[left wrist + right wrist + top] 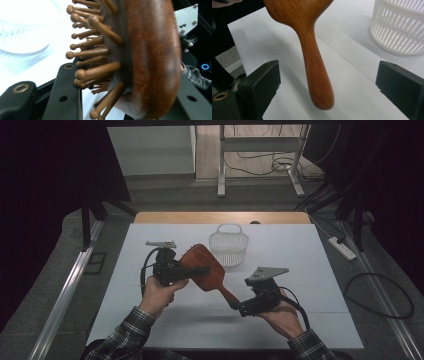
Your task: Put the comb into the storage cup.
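The brush (202,267) is off the table, held in the air near the middle of the white mat (310,310), its wooden head toward the left and far side and its handle slanting down to the right and near. The left gripper (192,271) is clamped across the head: in the left gripper view one jaw presses on the pins (92,53) and the other sits behind the smooth rounded back. The right gripper (239,308) stands with its jaws wide apart, and in the right gripper view the handle (317,75) hangs between them, touching neither. The likeliest trouble, as I judge it, is in the left grip: the pins are springy and the back is curved and polished, so the head could twist or slide out if the hand tilts or the brush is nudged. If the right jaws close while off-centre, one would strike the handle first and lever the head round in the left jaws. The handle also tapers to a rounded tip, so a grip taken too near the end may squeeze it out. Should the left let go before the right has a firm hold, the brush would drop onto the mat. The basket (229,247) stands just beyond the head, on the far side; a swing that way could knock or tip it, as it looks light.
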{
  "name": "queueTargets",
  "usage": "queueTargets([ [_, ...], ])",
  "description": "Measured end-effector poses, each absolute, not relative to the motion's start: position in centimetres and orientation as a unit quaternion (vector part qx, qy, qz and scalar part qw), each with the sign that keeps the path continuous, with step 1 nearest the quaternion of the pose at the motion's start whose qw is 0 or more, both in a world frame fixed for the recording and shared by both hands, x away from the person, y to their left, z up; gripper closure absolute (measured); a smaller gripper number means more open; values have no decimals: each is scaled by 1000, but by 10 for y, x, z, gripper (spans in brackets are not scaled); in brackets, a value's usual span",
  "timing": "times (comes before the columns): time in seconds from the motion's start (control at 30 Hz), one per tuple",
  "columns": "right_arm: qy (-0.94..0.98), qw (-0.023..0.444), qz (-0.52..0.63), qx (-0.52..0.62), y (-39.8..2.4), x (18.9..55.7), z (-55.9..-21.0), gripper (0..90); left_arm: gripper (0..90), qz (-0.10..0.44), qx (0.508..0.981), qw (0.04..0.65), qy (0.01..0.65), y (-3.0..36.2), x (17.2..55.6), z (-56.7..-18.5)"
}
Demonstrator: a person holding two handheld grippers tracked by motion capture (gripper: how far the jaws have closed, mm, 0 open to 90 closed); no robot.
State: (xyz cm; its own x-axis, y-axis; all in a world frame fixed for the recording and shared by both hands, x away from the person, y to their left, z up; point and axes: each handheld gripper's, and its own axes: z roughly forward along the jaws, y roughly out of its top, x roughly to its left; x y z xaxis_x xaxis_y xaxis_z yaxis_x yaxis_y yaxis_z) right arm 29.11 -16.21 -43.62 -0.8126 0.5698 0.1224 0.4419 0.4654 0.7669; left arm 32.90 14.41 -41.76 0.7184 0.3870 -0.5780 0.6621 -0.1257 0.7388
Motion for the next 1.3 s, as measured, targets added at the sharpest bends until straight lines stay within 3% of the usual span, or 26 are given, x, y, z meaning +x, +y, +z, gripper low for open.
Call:
queueTargets([
  [0.5, 859, 93, 412, 290, -182, 290, -434, 0, 568, -107, 741, 557, 360, 152, 331, -408],
  [1.3, 852, 118, 407, 308, -218, 279, -431, 0, 563, -78, 743, 557, 362, 157, 343, -387],
])
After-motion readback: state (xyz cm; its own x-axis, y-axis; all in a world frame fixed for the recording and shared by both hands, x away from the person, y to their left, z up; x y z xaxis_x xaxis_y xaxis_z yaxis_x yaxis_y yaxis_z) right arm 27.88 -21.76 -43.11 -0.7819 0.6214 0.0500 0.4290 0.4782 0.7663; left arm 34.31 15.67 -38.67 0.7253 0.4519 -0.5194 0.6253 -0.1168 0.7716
